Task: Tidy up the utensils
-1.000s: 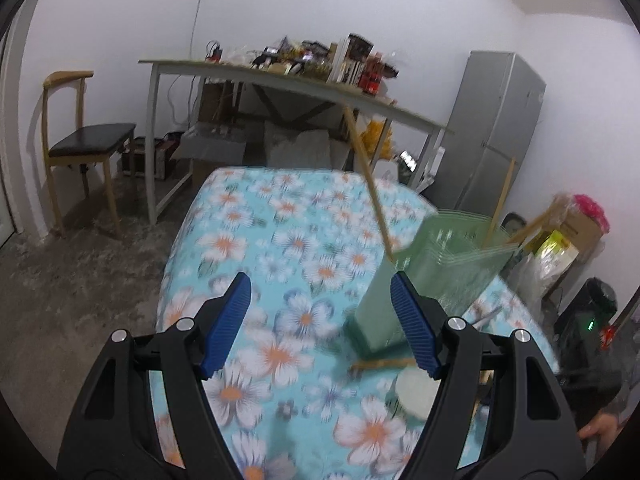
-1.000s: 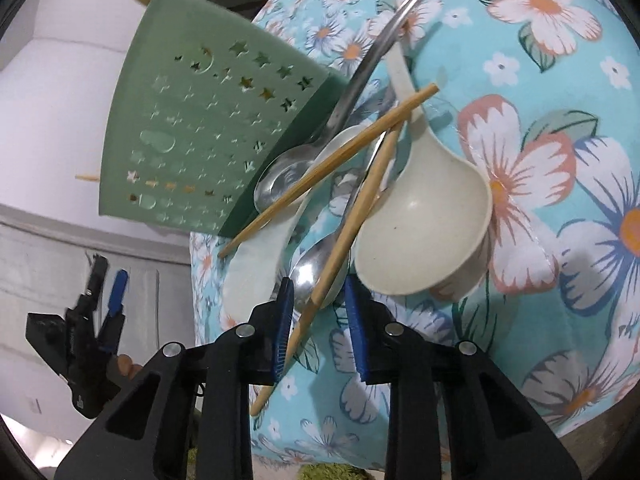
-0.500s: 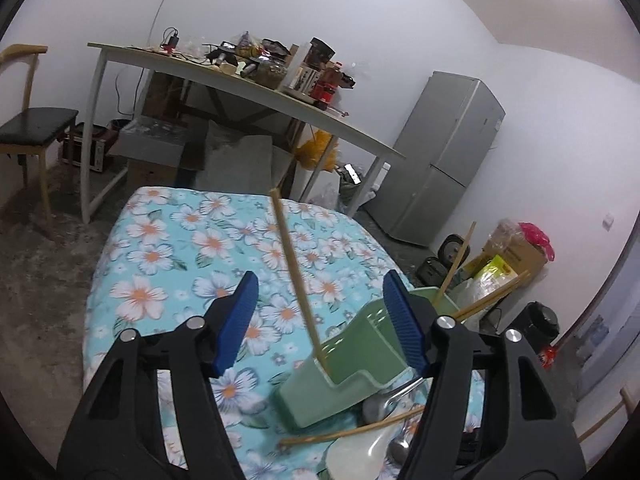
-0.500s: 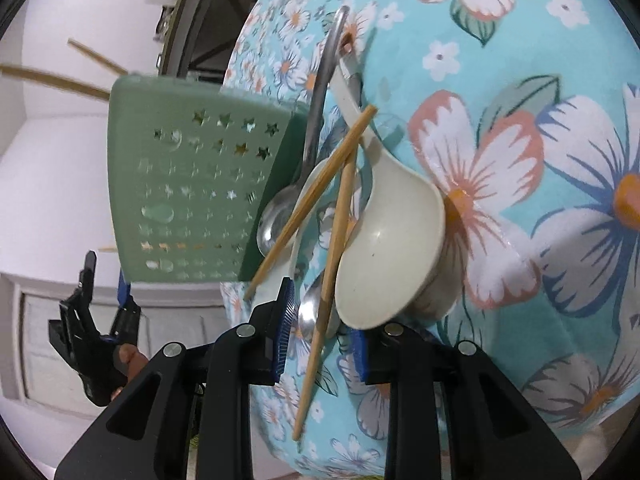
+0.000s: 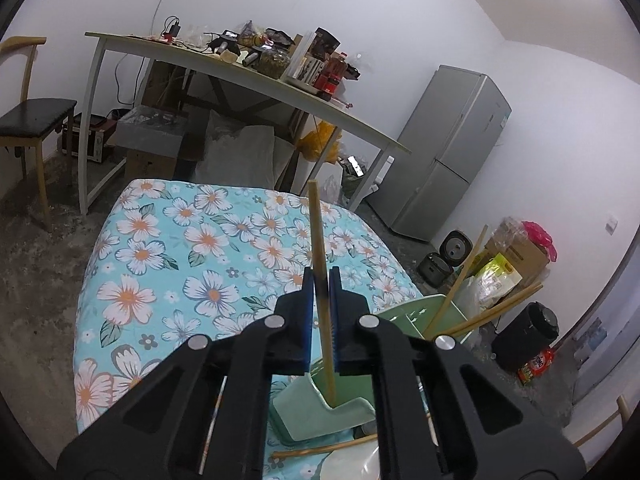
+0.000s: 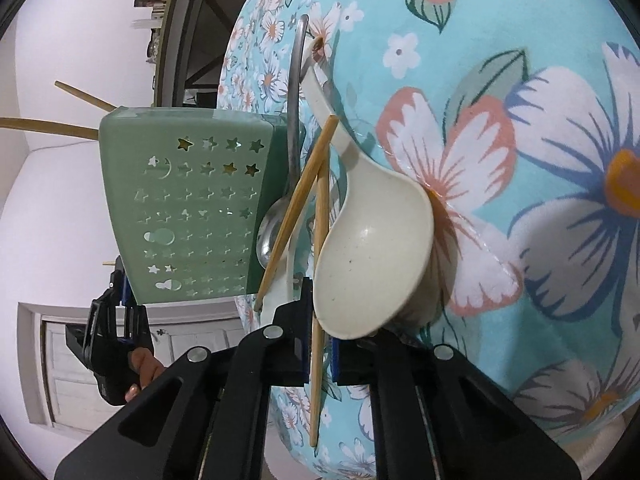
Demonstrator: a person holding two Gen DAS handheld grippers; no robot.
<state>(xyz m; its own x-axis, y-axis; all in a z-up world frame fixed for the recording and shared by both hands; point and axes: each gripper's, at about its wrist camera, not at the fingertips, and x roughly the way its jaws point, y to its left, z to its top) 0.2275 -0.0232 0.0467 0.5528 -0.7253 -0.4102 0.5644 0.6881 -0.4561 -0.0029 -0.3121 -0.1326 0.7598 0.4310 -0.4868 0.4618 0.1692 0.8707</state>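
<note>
A green utensil holder (image 6: 192,208) with star cut-outs stands on the floral tablecloth (image 5: 192,256); it also shows in the left wrist view (image 5: 332,412). My left gripper (image 5: 321,280) is shut on a wooden chopstick (image 5: 318,232) that stands upright in the holder. Two more chopsticks (image 5: 492,312) lean out of it. My right gripper (image 6: 320,344) is shut on another chopstick (image 6: 320,240) lying by a cream ladle (image 6: 372,248), a metal spoon (image 6: 290,152) and a second loose chopstick (image 6: 296,204).
A long cluttered table (image 5: 248,76) stands behind, with a chair (image 5: 28,116) at left and a grey fridge (image 5: 448,152) at right. Bags and boxes (image 5: 516,256) sit on the floor at right. The left gripper appears in the right wrist view (image 6: 112,340).
My left gripper has closed on the upright chopstick in the holder. My right gripper has closed on the chopstick beside the ladle and moved in closer.
</note>
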